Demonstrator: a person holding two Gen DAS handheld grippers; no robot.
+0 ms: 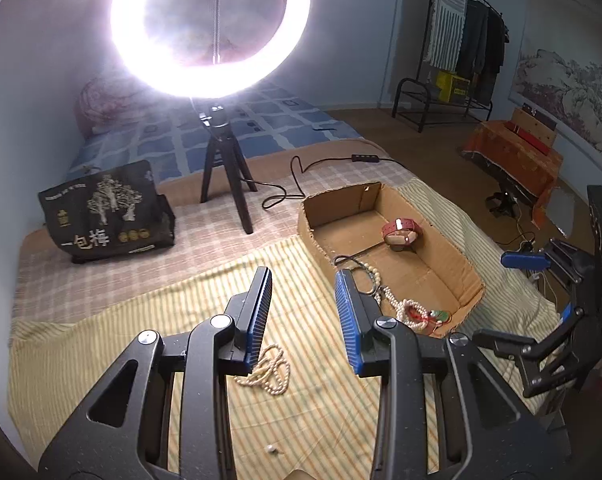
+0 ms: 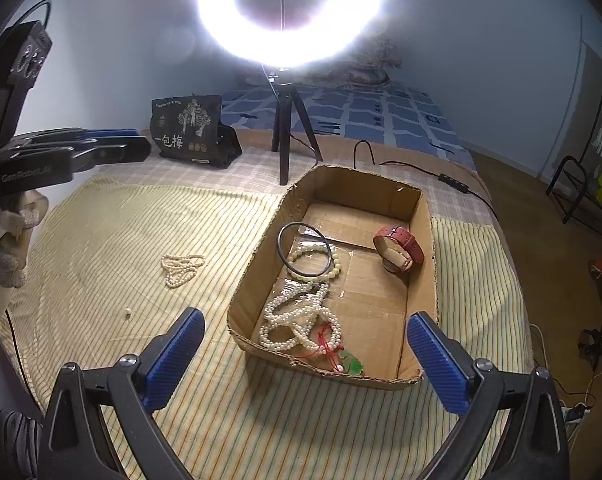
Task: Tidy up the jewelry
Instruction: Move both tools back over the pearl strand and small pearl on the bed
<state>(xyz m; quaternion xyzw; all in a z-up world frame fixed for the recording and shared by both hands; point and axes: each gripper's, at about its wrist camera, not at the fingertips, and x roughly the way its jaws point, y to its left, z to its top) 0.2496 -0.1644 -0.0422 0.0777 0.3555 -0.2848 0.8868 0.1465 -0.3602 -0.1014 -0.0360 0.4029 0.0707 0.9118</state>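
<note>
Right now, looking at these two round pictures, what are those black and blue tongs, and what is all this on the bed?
No robot: a person holds a tong-like tool in each hand, each with a camera looking along its blue fingers. One picture comes from the left tool, the other from the right tool. Both are open and hold nothing. On the striped cloth sits a cardboard box with pearl strands, a black ring and a red watch. One pearl necklace and a loose bead lie outside.
</note>
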